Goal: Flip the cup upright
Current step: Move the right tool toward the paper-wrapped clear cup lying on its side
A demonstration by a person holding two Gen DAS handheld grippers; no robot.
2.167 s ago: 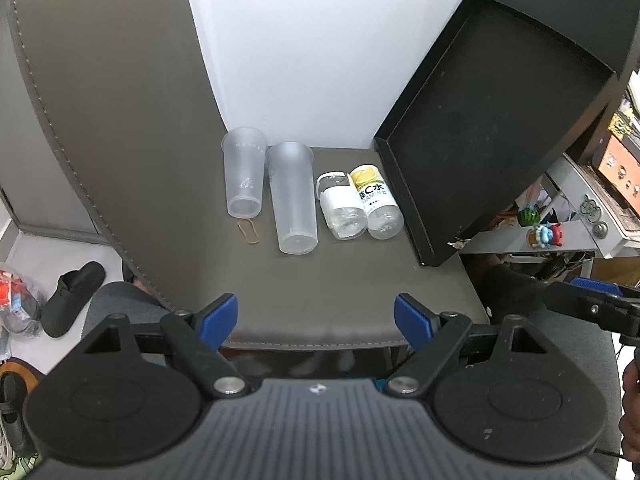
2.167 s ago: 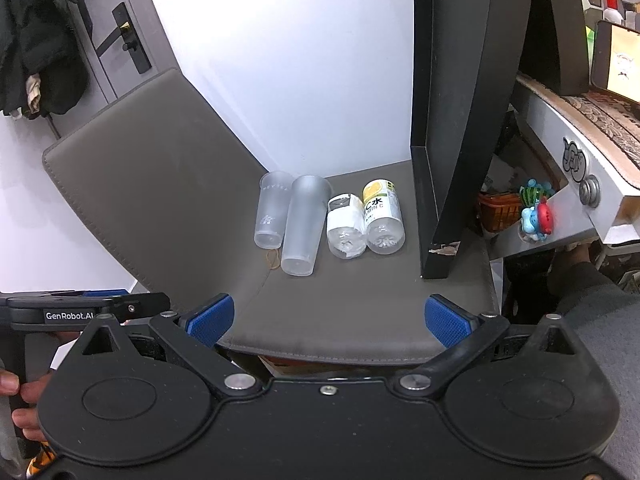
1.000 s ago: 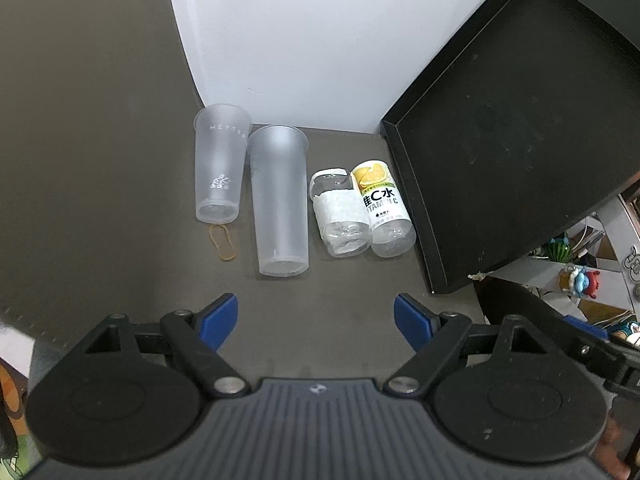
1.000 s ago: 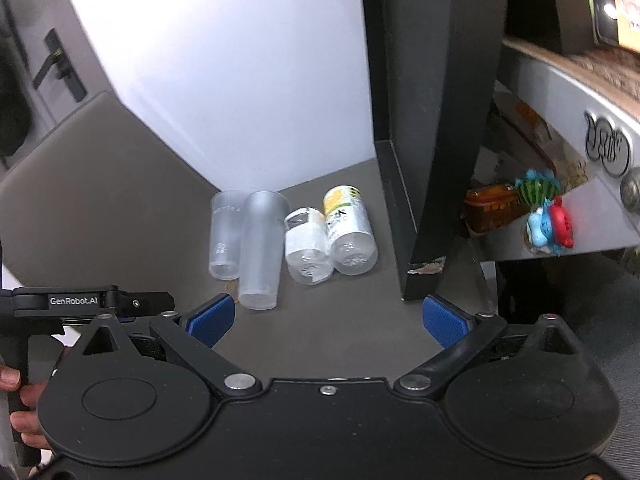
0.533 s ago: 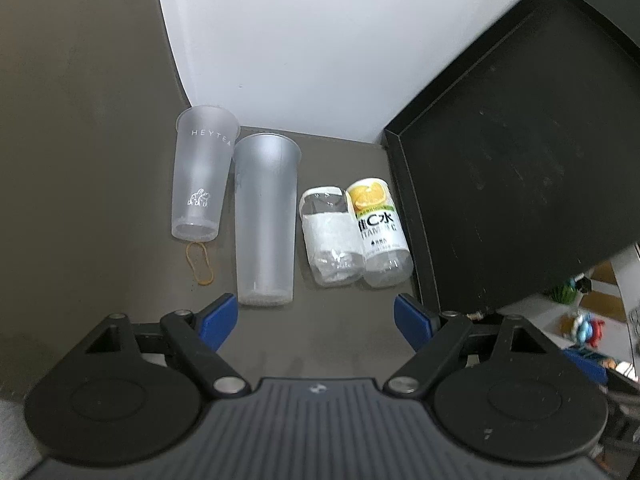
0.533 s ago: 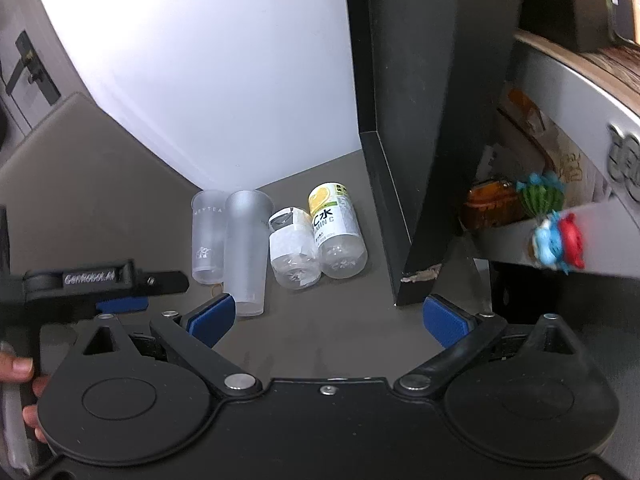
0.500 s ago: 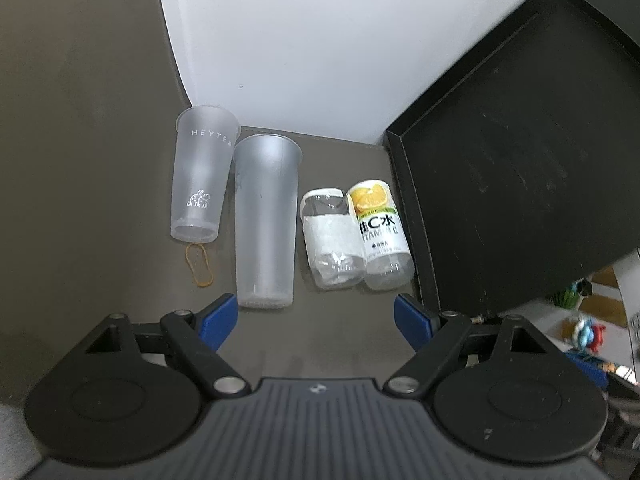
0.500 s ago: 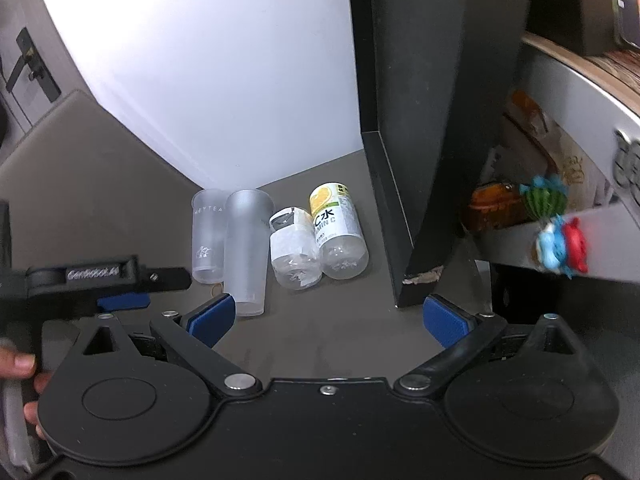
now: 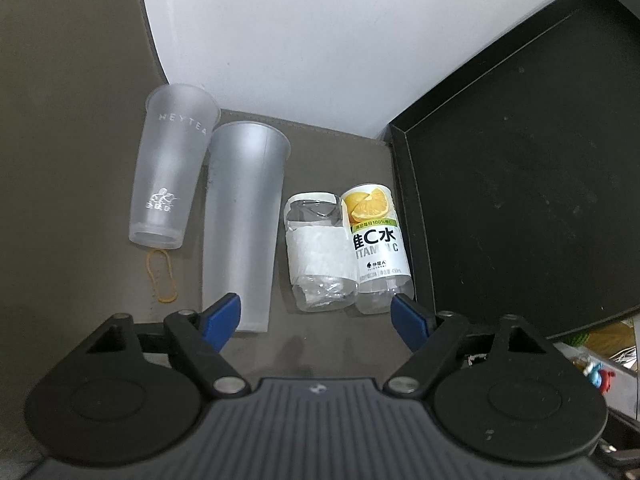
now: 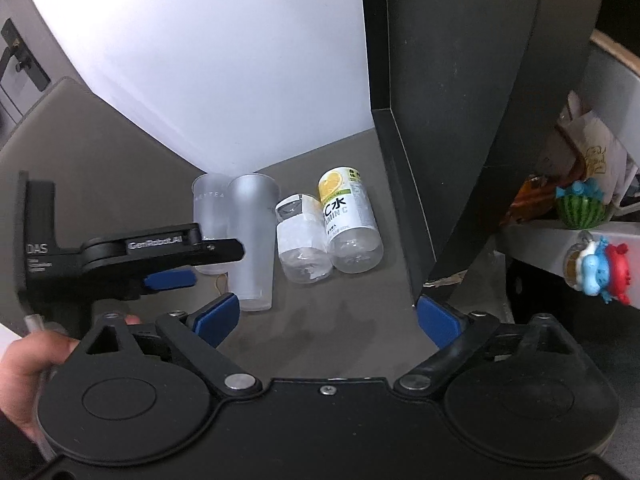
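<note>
Two frosted plastic cups lie on their sides on a grey seat, rims to the far wall. The shorter one, printed HEYTEA (image 9: 170, 176), is on the left. The taller plain cup (image 9: 242, 220) lies beside it and its base is just ahead of my left finger. My left gripper (image 9: 316, 316) is open and empty, low over the seat. My right gripper (image 10: 328, 314) is open and empty, further back; it sees the tall cup (image 10: 252, 240), the HEYTEA cup (image 10: 208, 204) and the left gripper's body (image 10: 120, 256) beside them.
Two clear bottles lie right of the cups: one with a white label (image 9: 320, 252), one with an orange-slice label (image 9: 376, 240). A black tray (image 9: 520, 184) leans upright on the right. A rubber band (image 9: 160, 266) lies by the short cup. Toy figures (image 10: 596, 260) sit on a shelf.
Both grippers have moved forward and lower toward the cups. The left gripper's body now crosses in front of the cups in the right wrist view. Both stay open.
</note>
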